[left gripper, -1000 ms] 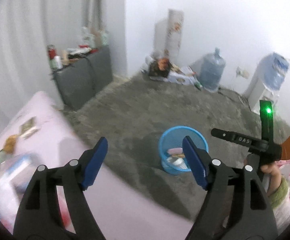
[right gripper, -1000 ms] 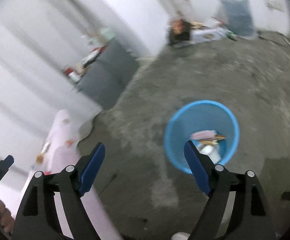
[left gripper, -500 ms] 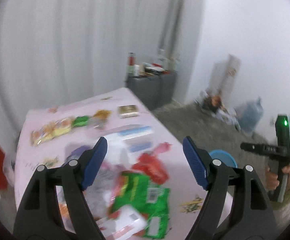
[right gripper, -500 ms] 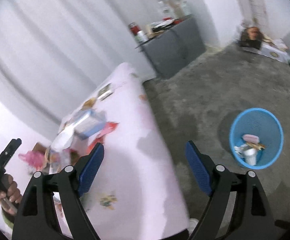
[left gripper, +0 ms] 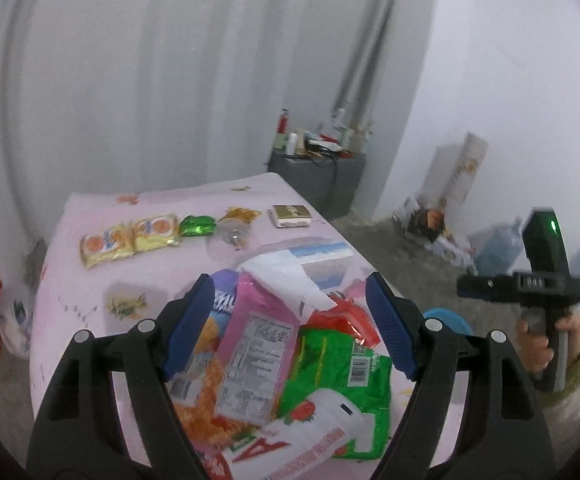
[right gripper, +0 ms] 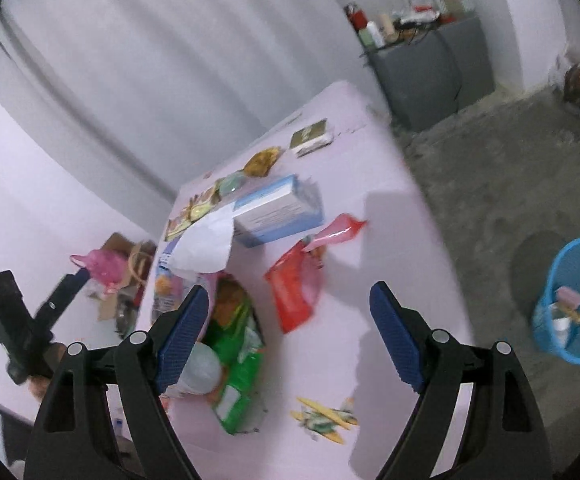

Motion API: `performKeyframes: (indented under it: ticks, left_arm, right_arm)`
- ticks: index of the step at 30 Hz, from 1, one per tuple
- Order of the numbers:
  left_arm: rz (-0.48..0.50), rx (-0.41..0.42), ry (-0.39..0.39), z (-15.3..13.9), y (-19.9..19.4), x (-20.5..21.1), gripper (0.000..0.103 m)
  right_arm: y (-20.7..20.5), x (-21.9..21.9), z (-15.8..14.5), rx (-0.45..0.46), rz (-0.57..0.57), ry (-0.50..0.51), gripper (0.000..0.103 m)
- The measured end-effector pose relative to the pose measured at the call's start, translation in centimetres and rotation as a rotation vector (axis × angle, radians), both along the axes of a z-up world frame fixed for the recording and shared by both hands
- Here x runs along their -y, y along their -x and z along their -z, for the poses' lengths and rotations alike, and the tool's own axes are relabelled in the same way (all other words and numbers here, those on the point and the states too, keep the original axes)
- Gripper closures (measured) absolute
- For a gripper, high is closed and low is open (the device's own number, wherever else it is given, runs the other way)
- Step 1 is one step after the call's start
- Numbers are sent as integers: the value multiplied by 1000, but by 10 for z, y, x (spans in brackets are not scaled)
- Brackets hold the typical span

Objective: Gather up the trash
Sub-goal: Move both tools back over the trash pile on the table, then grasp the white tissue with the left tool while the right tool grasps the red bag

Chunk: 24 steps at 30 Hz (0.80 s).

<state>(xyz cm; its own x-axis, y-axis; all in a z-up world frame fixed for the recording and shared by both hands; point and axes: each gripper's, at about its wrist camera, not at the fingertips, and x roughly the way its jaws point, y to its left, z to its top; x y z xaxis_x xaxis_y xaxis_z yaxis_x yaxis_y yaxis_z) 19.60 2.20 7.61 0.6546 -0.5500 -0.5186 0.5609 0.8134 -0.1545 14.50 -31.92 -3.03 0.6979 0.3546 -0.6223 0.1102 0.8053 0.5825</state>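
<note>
A pink-covered table (left gripper: pixel 89 280) holds a pile of wrappers. My left gripper (left gripper: pixel 290 328) is open and empty above the pile: a pink packet (left gripper: pixel 253 356), a green packet (left gripper: pixel 330 364), a red packet (left gripper: pixel 342 316) and a white bottle (left gripper: pixel 326 412). My right gripper (right gripper: pixel 285 336) is open and empty above the table (right gripper: pixel 362 184), near the red packet (right gripper: pixel 294 296) and green packet (right gripper: pixel 237 380). The blue trash basket (right gripper: pixel 570 304) stands on the floor at the right with some trash inside; only its rim (left gripper: pixel 446 318) shows in the left wrist view.
Yellow snack packs (left gripper: pixel 129 240), a green wrapper (left gripper: pixel 197 226), a small box (left gripper: pixel 290 216) and a blue-white carton (right gripper: pixel 277 212) lie further back on the table. A grey cabinet (right gripper: pixel 438 60) with bottles stands by the wall. Water jugs (left gripper: pixel 494 244) stand at the far right.
Both grippers swung from the floor and blue basket back over the table. The trash pile has come under the open left jaws. Both stayed open.
</note>
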Motion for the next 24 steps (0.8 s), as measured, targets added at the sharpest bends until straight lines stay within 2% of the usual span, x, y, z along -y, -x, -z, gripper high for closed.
performKeyframes:
  ticks: [3, 6, 9, 15, 18, 24]
  left_arm:
    - [33, -30, -62, 8, -18, 23, 32]
    - [48, -94, -96, 17, -44, 39, 36]
    - [63, -134, -125, 28, -66, 51, 37]
    - [67, -181, -222, 50, -95, 69, 44]
    - [60, -197, -267, 59, -101, 74, 51]
    - [46, -213, -309, 70, -104, 81, 71]
  right_arm:
    - [-15, -2, 13, -27, -3, -59, 24]
    - [-26, -2, 26, -59, 18, -86, 28]
    - [-35, -2, 40, -96, 19, -124, 30]
    - [-56, -10, 60, -167, -3, -123, 30]
    - [-68, -15, 68, -201, -13, -111, 30]
    - [-85, -20, 82, -257, -18, -94, 30]
